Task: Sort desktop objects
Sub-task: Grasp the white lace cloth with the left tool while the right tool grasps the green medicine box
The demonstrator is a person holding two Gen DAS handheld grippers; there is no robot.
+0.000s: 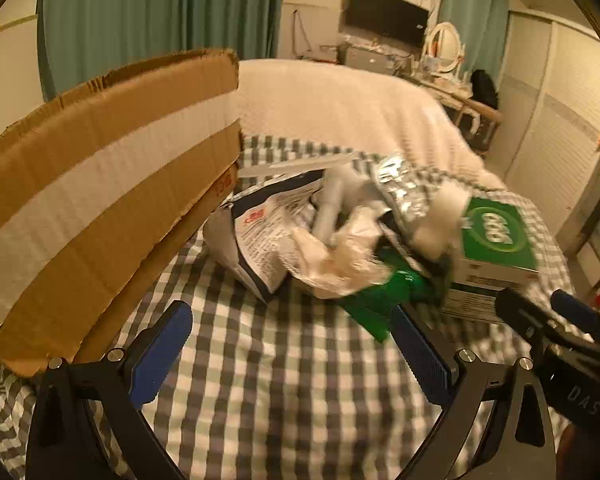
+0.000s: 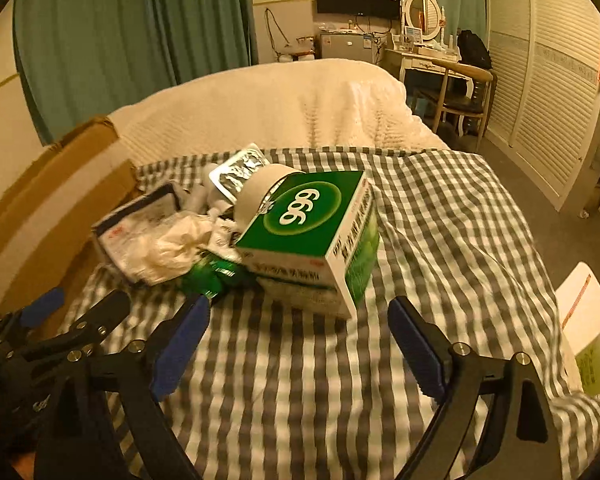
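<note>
Bare grey-and-white checked cloth (image 2: 284, 392) lies open ahead of both grippers, right up to the heap. At the cloth's left edge a tall brown cardboard box with a white tape band (image 1: 100, 184) walls off that side. Mid-cloth, the way is blocked by a green-and-white carton marked 999 (image 2: 312, 220), with crumpled white paper (image 2: 172, 244), a printed pouch (image 1: 260, 232) and a silver blister sheet (image 2: 238, 172) crowded beside it. Right of the carton the cloth runs free to its far edge.

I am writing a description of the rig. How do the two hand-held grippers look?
The left hand-held gripper and the right hand-held gripper look alike: black angular frames, two fingers each with ribbed blue pads, and silver bolt heads at the joints. One black body carries pale letters, seemingly "DAS". No cables or sleeves show.
</note>
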